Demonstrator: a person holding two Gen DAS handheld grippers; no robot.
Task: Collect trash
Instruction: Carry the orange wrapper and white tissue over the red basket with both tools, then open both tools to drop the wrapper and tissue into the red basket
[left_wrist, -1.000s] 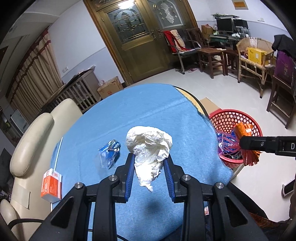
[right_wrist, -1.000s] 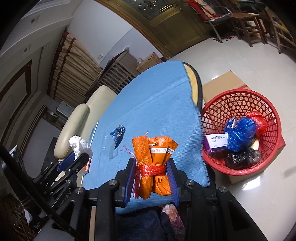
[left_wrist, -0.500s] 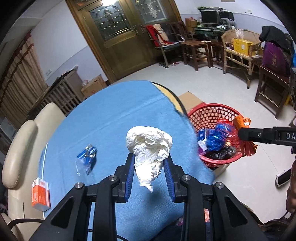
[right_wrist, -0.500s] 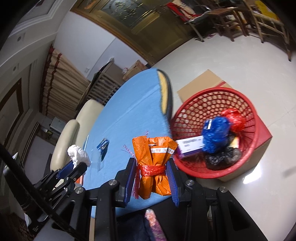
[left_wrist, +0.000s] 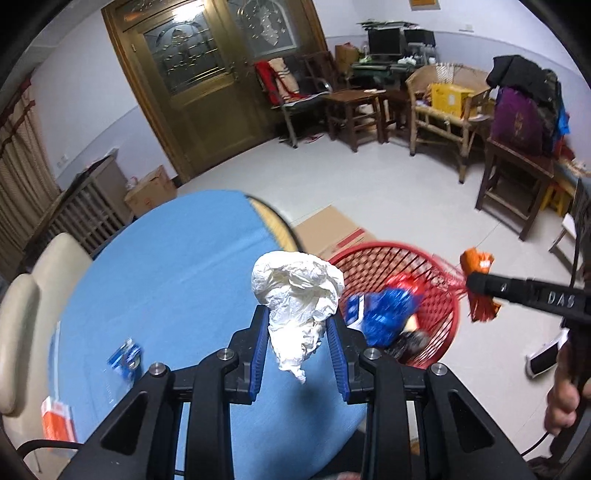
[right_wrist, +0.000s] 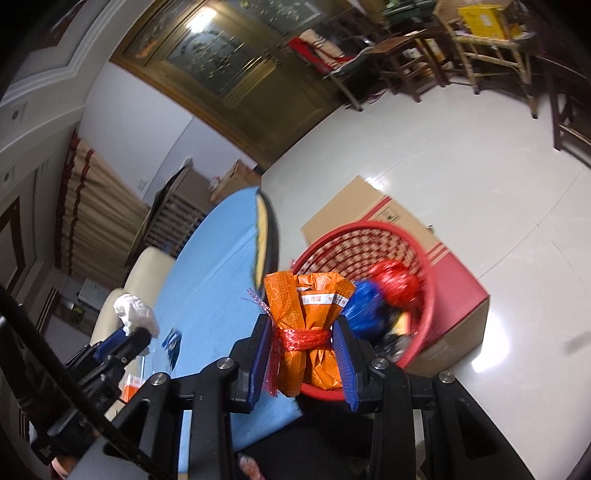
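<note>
Since a second ago: both views swung off the table (left_wrist: 177, 266) toward the red basket (right_wrist: 424, 258); basket now larger and closer to centre in each view, with motion blur on rim and contents.

Left tongs (left_wrist: 297, 334): clamped on crumpled white paper wad (left_wrist: 297, 295), blue pads pressing its narrow lower part, bulk bulging above the tips. Hanging above the near table edge, basket just beyond and to the right in the left view. Not yet over the opening.

Right tongs (right_wrist: 303, 341): clamped on orange packet bundle (right_wrist: 306, 314) at its red-tied waist. Long axis of bundle upright between the pads, running along the fingers. Seen from the left view, bundle sits at the far right rim of the basket; in the right view, directly in front of the opening, basket lying just ahead and below. Right side judged nearer to a drop than left.

Basket: on the floor beside the table, resting against a cardboard box (right_wrist: 369, 210). Holds a blue bag (right_wrist: 365, 306), a red bag (right_wrist: 395, 278), something dark beneath; a white-and-blue box (left_wrist: 354, 310) visible from the left side only.

Left on table: small blue wrapper (left_wrist: 125, 360), orange-and-white carton (left_wrist: 57, 424) near the edge.

Next, as judged: carry each load clear over the rim before parting the pads; the light wad could drift short onto the cloth.
</note>
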